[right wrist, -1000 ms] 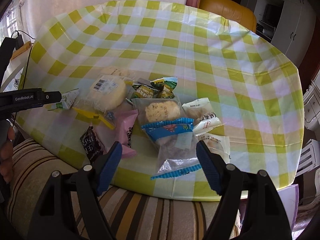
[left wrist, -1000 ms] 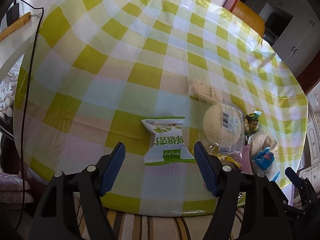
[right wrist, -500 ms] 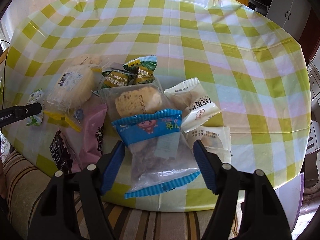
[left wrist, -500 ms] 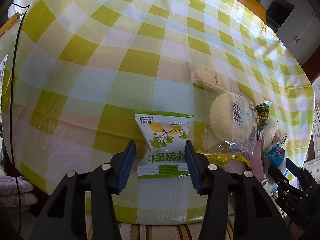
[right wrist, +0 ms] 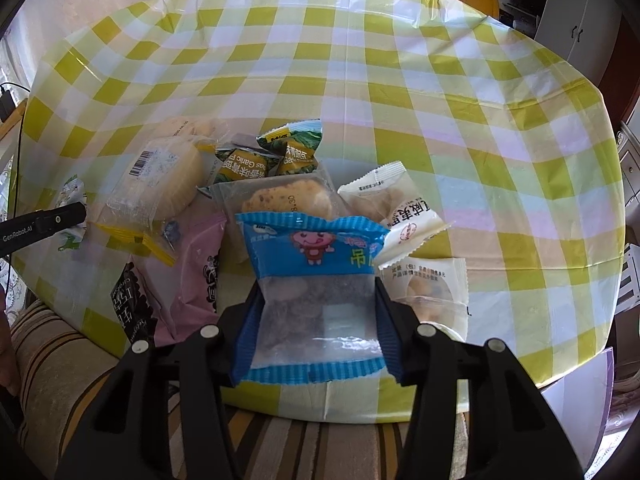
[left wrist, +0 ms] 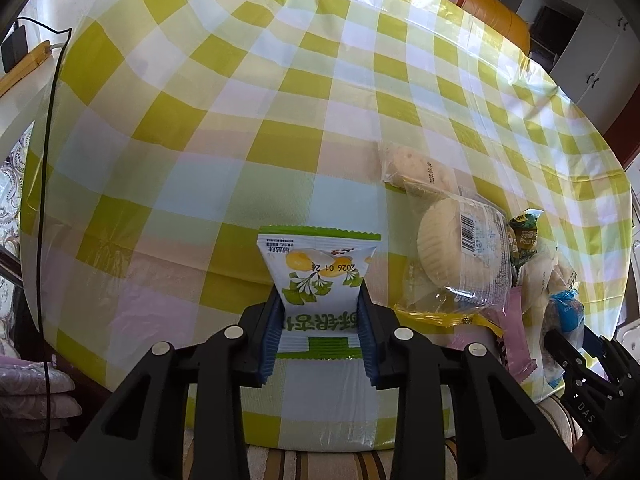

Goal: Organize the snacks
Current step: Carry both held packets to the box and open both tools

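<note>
Pinching two snack packs at once, one per gripper, at the near counter edge.

L gripper (left wrist: 320,336) jaws have just been closing and now clamp the green-and-white ginkgo pack (left wrist: 318,280), lying apart from the pile; R gripper (right wrist: 316,332) jaws, also just closing, squeeze the blue-banded clear pack (right wrist: 314,276) atop the heap w/ the garlic pea packets (right wrist: 256,162) behind. Best to lift straight up, slow, so crinkly film doesn't slip or drag neighbours. Counter (right wrist: 400,80) wears a glossy yellow-green check cloth; striped cushion (right wrist: 52,364) below, orange chair (left wrist: 496,28) and white cabinets beyond.
</note>
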The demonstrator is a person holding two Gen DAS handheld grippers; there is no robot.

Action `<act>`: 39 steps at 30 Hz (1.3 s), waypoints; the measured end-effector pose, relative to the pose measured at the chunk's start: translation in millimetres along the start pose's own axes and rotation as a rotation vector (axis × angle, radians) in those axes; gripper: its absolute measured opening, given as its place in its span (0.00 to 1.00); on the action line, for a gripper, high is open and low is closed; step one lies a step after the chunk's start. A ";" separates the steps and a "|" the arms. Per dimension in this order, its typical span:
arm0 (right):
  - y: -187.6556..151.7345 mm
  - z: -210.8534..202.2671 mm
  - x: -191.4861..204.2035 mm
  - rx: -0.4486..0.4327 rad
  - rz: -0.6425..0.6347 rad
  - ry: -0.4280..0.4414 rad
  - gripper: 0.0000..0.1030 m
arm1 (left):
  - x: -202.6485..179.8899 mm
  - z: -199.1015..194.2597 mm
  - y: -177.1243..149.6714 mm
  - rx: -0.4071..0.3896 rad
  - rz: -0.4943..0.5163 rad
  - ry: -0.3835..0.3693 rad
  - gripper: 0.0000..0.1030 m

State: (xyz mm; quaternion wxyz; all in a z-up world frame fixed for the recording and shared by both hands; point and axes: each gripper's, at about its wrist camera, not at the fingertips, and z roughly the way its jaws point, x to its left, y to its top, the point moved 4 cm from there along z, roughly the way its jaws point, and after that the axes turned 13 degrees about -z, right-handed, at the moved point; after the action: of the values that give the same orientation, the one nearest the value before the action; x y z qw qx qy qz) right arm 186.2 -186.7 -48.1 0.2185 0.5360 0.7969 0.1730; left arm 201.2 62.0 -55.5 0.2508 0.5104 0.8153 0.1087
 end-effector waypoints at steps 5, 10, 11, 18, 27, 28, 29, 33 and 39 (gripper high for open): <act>-0.5 -10.5 -1.2 -0.026 0.004 -0.004 0.50 | -2.7 -12.4 0.9 -0.039 0.010 0.008 0.31; -4.9 -20.7 -8.4 -0.043 0.031 0.001 0.50 | -12.3 -25.7 -4.4 -0.062 0.033 0.004 0.31; -6.0 -22.9 -10.6 -0.047 0.038 0.001 0.50 | -14.8 -28.7 -5.9 -0.066 0.038 0.002 0.31; -17.2 -34.2 -31.4 -0.051 0.094 -0.007 0.50 | -37.9 -40.5 -21.4 -0.069 0.089 0.002 0.31; -43.2 -49.8 -74.0 -0.080 0.205 0.017 0.50 | -87.3 -50.3 -47.0 -0.060 0.207 -0.004 0.31; -46.7 -51.4 -79.6 -0.085 0.220 0.020 0.50 | -94.5 -50.4 -50.8 -0.056 0.223 -0.007 0.31; -50.1 -52.9 -85.4 -0.089 0.233 0.022 0.50 | -102.1 -49.9 -54.3 -0.051 0.241 -0.009 0.31; -65.0 -58.7 -109.3 -0.106 0.283 0.020 0.50 | -134.5 -47.0 -71.5 -0.027 0.315 -0.023 0.31; -93.4 -61.5 -148.5 -0.109 0.358 -0.004 0.50 | -181.3 -39.2 -96.7 0.018 0.406 -0.049 0.31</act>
State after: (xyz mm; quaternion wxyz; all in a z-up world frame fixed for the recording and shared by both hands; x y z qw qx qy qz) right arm 129.6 -361.5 -19.6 0.2146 0.6570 0.6778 0.2508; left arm 169.7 -139.7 -9.9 0.2390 0.6692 0.6901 0.1372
